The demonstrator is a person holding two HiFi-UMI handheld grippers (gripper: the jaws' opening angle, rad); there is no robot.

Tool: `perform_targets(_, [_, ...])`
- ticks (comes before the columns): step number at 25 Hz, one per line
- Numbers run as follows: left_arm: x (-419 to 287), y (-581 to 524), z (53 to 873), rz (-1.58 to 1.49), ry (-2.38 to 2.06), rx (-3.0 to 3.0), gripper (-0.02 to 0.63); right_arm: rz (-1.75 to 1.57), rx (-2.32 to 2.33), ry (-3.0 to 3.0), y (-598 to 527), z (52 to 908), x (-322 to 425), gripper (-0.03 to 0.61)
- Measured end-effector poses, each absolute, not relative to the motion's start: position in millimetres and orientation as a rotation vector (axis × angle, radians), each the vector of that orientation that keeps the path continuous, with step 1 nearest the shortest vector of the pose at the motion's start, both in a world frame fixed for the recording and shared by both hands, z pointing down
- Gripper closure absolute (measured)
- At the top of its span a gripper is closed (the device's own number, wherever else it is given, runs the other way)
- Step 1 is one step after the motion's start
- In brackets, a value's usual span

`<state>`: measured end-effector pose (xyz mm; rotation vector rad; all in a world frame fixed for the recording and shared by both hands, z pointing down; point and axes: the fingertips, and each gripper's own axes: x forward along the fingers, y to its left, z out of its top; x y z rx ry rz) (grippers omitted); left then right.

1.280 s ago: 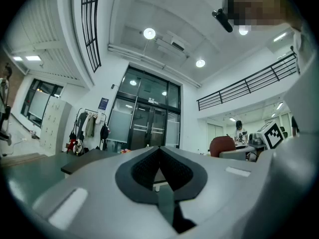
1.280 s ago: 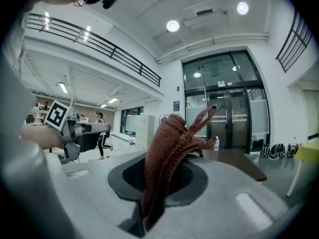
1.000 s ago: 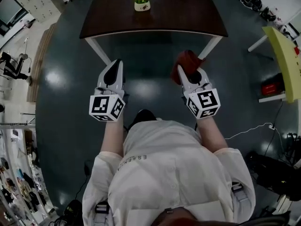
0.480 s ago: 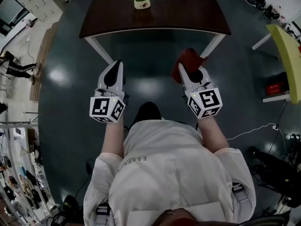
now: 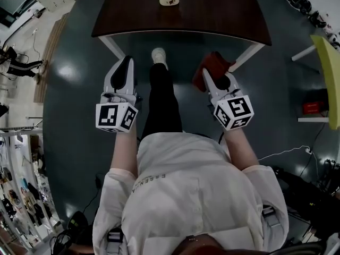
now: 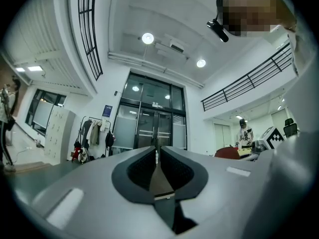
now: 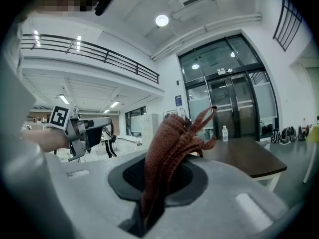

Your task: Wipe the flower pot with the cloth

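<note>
Red cloth (image 7: 172,143) — pinched between right fingers (image 7: 193,179)

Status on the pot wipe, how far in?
Done: the red cloth is clamped in the right gripper. In hand: the approach only; both grippers hang short of the table edge, and the left gripper is shut and empty. Left: everything at the flower pot, which stands untouched toward the table's far side, with no cloth on it yet.
</note>
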<state>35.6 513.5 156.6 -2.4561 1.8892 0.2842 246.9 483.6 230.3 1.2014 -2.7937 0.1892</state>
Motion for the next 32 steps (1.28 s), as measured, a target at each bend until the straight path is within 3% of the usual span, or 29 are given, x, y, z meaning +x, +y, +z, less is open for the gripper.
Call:
perform_targets(8, [27,383,201,0.391,1.737,-2.638,0.558,0.246,1.266,-2.728,358,261,226,0.531])
perform_targets(11, [13,308,213,0.333,1.686,-2.682,0.506,0.294,1.277,-2.666,289,276,210,0.531])
perform_targets(16, [-17,181,210,0.176,1.523,-2.723,0.5,0.423,1.342,-2.599,162,266,187,0.531])
perform_targets(18, [-38,134,208,0.158,1.515,-2.721,0.529,0.465,1.396,-2.558,114,267,179,0.531])
perform_targets(19, [-49,113,204,0.176,1.529,-2.702,0.596,0.469,1.414,-2.541,94,267,175,0.531])
perform_targets(25, [-51,37,234,0.068,1.494,-2.78,0.597,0.457,1.453,-2.457,31,278,172,0.531])
perform_targets(32, [-41,3,309,0.006,1.459,-2.935,0.597,0.451,1.399,-2.312,-2,353,170,0.531])
